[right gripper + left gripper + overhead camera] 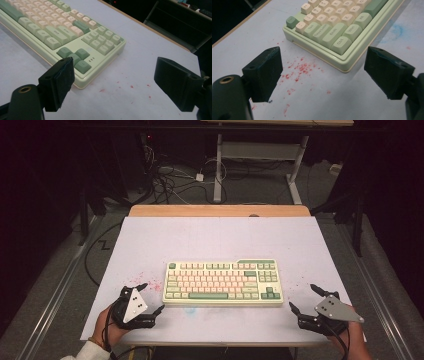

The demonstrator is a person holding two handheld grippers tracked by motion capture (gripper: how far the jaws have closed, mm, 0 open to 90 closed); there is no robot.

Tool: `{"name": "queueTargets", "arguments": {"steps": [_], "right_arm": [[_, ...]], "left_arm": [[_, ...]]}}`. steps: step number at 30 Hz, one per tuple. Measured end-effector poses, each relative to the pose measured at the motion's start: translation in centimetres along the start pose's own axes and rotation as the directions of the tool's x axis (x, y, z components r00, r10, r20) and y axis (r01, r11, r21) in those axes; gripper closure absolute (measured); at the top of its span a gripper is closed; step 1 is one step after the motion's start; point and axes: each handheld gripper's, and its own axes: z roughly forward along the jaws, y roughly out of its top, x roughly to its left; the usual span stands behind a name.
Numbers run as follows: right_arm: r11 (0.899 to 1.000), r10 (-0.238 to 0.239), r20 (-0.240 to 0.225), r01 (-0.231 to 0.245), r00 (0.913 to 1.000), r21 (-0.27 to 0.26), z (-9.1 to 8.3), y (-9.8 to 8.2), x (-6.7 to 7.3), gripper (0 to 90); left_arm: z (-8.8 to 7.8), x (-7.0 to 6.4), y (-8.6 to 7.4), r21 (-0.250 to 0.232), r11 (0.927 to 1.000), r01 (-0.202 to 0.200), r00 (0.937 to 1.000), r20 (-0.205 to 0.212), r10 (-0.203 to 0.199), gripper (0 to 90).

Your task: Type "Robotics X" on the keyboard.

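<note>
Keyboard [223,282] lies mid-table, its long axis running left to right between our grippers. We hold the left gripper [149,298] just off its near-left corner and the right gripper [304,298] off its near-right corner, both released, jaws wide, equally near.

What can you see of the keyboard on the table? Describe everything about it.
The keyboard is a compact mechanical board in a pale green plastic-looking case, with cream keys and darker green modifier, arrow and corner keys. It lies flat and square to the table's near edge, at its middle. Nothing touches it: the open left gripper and right gripper flank its near corners.
</note>
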Motion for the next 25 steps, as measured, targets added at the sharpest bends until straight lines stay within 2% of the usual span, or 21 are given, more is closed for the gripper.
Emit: {"name": "queueTargets", "arguments": {"steps": [25], "right_arm": [[1.000, -0.005, -0.006, 0.005, 1.0000, 0.010, 0.24, -0.31, -0.14, 17.3]], "left_arm": [[0.35, 0.15, 0.23, 0.004, 1.0000, 0.005, 1.0000, 0.006, -0.005, 14.6]]}}
